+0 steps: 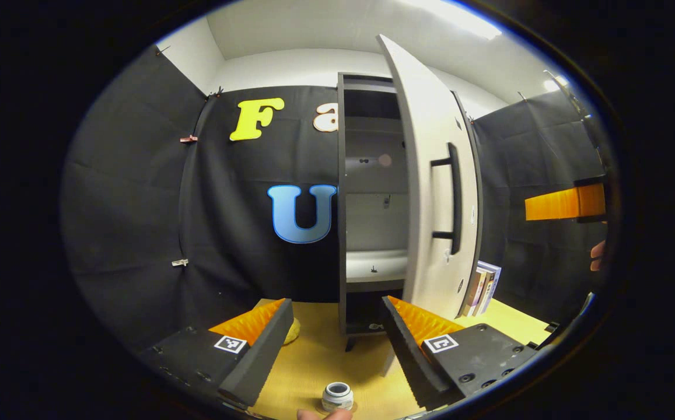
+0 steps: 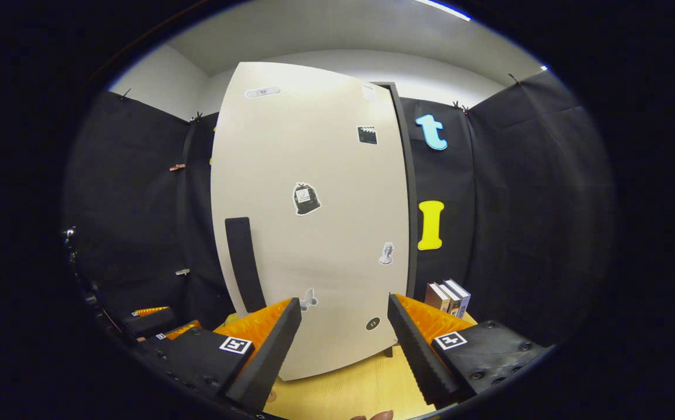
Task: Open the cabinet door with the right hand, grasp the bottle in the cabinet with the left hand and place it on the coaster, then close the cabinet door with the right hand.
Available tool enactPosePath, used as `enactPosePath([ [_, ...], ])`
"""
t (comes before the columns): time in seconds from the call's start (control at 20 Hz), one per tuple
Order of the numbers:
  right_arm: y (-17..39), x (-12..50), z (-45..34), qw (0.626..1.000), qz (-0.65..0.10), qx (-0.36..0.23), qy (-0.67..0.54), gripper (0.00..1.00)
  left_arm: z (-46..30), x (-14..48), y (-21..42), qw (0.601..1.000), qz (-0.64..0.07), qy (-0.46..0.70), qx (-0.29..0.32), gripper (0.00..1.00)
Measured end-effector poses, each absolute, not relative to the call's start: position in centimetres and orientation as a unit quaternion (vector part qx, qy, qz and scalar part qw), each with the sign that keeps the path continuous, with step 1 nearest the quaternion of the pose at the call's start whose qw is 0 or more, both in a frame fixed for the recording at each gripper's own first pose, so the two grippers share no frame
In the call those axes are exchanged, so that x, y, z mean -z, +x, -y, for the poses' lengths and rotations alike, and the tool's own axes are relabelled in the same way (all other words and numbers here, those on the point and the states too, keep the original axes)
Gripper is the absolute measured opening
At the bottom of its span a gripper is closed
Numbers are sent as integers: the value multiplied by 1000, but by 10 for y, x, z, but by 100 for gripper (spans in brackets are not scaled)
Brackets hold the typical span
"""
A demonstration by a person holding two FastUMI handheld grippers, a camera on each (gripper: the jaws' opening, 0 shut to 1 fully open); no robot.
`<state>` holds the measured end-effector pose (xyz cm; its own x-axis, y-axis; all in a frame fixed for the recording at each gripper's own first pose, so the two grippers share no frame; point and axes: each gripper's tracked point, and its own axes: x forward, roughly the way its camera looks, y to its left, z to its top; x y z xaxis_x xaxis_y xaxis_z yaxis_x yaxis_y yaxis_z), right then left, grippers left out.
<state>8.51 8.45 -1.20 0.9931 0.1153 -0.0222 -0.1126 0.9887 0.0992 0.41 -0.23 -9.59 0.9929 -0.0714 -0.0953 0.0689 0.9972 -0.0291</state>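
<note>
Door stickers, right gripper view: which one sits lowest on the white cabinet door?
The small round dark sticker, near the bottom corner of the white cabinet door on its hinge side. Every other sticker sits higher up the panel.

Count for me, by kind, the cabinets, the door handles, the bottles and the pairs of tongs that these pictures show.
cabinet: 1
door handle: 1
bottle: 1
pairs of tongs: 2, the left tongs and the right tongs, both open
Total: 5
</note>
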Motion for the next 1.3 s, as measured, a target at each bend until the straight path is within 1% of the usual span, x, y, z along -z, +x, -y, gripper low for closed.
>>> enactPosePath([
  [0.05, 86, 10, -81, 997, -9, -53, 51, 97, 3, 95, 9, 998, -52, -16, 34, 92],
  [0.1, 86, 8, -78, 997, -5, -49, 51, 97, 5, 92, 13, 998, -52, -20, 35, 95],
  [0.25, 90, 3, -65, 998, 8, -39, 45, 97, 10, 80, 18, 998, -47, -25, 35, 95],
  [0.3, 91, 3, -61, 998, 10, -36, 42, 97, 11, 74, 20, 998, -44, -19, 33, 92],
  [0.45, 92, -2, -52, 999, 24, -34, 29, 97, 18, 61, 23, 999, -31, -6, 29, 92],
  [0.5, 93, -2, -48, 999, 30, -34, 24, 97, 22, 56, 24, 999, -26, -6, 29, 95],
  [0.55, 95, -2, -45, 999, 33, -35, 20, 97, 26, 51, 26, 999, -25, -6, 29, 95],
  [0.9, 102, 10, -20, 999, 27, -36, 12, 97, 56, 34, 24, 1000, -20, -4, 18, 95],
  [0.95, 102, 10, -17, 999, 26, -37, 11, 97, 60, 33, 25, 1000, -21, -2, 13, 92],
  [1.0, 103, 11, -13, 999, 28, -36, 10, 97, 64, 30, 24, 1000, -19, -1, 12, 95],
  [1.3, 109, 15, 4, 999, 26, -42, 16, 97, 91, 24, 24, 1000, -13, 9, 4, 95],
])
